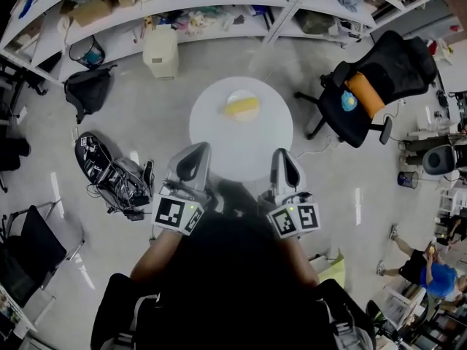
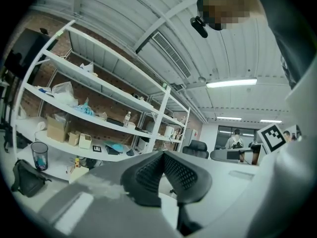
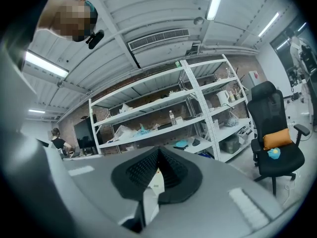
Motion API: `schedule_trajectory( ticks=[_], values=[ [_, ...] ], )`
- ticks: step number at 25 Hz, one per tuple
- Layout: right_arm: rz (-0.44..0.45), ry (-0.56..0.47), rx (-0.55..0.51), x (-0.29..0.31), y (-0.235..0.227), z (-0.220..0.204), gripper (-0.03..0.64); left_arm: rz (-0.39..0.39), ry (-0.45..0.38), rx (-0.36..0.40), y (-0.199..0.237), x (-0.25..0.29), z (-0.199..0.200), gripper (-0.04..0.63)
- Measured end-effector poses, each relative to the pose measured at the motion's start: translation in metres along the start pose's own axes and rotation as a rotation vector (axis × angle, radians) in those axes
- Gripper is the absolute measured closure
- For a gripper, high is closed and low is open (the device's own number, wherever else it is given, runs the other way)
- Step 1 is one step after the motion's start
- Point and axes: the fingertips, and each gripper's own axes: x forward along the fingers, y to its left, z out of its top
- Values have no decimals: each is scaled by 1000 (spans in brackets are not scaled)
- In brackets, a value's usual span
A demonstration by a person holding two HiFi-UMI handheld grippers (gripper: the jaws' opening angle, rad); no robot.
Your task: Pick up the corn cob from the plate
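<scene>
The yellow corn cob (image 1: 241, 108) lies on a small white plate (image 1: 233, 96) at the far side of a round white table (image 1: 219, 146) in the head view. Both grippers hover at the table's near edge, well short of the plate. My left gripper (image 1: 195, 153) is to the left and my right gripper (image 1: 284, 157) to the right, both pointing toward the cob. In the left gripper view the jaws (image 2: 162, 155) meet at their tips with nothing between them. The right gripper view shows its jaws (image 3: 158, 153) closed and empty too. The grippers' own bodies hide the cob in both gripper views.
A black office chair (image 1: 379, 86) with an orange cushion stands right of the table. White shelves (image 1: 182, 9) run along the back, with a white bin (image 1: 160, 52) and a black bag (image 1: 87, 90) below. Cabled gear (image 1: 109, 170) lies on the floor at left. A person (image 1: 430, 272) is at bottom right.
</scene>
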Motion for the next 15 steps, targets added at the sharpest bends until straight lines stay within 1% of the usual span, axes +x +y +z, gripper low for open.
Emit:
schedule_trajectory(
  ticks=[5,11,15],
  values=[
    [25,11,1,23,-8,0,607,17,11,9,6,17,1,591],
    [64,46,15,55,-23,-5,609,55,14,16,17,47,3,590],
    [84,74,28,74,-36,-11,609,81,17,8,23,64,0,589]
  ],
)
